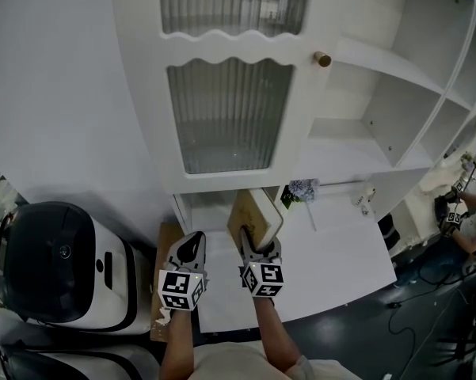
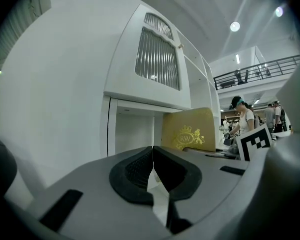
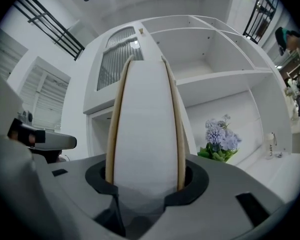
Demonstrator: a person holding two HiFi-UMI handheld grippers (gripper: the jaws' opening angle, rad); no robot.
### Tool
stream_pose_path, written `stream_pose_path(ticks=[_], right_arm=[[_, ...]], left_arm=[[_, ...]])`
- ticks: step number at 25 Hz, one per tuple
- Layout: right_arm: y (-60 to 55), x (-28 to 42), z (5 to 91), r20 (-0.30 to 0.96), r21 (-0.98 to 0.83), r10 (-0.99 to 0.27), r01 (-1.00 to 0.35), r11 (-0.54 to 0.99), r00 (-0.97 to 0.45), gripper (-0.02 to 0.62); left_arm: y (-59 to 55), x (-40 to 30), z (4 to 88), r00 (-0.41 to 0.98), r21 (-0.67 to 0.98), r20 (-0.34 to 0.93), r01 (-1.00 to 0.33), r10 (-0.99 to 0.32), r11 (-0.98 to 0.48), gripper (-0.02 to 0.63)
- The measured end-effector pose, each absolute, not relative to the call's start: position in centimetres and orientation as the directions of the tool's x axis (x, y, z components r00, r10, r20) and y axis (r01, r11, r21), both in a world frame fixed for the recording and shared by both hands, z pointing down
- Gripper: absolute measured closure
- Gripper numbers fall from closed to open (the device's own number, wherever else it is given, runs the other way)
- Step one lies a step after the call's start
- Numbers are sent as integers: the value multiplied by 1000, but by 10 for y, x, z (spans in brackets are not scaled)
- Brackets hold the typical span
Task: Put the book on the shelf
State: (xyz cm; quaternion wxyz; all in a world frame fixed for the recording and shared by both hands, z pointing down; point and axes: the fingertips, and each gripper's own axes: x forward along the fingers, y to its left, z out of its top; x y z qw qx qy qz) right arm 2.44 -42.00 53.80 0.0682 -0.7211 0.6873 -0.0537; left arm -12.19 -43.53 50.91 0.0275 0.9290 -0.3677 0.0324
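A gold-covered book [image 1: 253,218] with white page edges [image 3: 145,124] stands upright in my right gripper [image 1: 257,253], whose jaws are shut on its two covers. Its gold cover with a crest shows in the left gripper view [image 2: 188,130]. The book sits just in front of the low opening [image 1: 210,210] under the white cabinet's ribbed glass door [image 1: 230,113]. My left gripper [image 1: 192,253] hovers beside the book on its left, its pads [image 2: 140,170] pressed together with nothing between them.
Open white shelves [image 1: 380,93] fill the cabinet's right half. A small bunch of purple flowers [image 1: 302,188] and a little white object [image 1: 367,199] stand on the white counter [image 1: 340,252]. A white and black machine [image 1: 55,264] sits at the left. A person [image 2: 242,119] stands in the background.
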Motion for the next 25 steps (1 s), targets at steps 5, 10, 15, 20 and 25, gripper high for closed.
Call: stream_pose_path(ticks=[5,10,15,20,25], right_arm=[[-438,25,547,16,-154,-996,-984,-88,86,353],[-473,26,545,40,-109,-993,-987,-118,114,353],[-502,34,546,51,-144,-989,-979,-142,136,353],[-525,39,547,74,-132,-986,-978,-160,151,353],[-547,46,546,82,-105,-980,-976,-188,180,353]], left_arm=[[-434,-132,512,715,32,90,-697,-693,-716,588],[-435,-141,510,705,13,95,-706,-702,-708,588],[-439,-147,509,694,8,101,-717,-713,-697,588],[-442,-147,512,692,17,110,-719,-713,-695,588],[-442,-149,512,693,12,118,-717,-711,-697,588]])
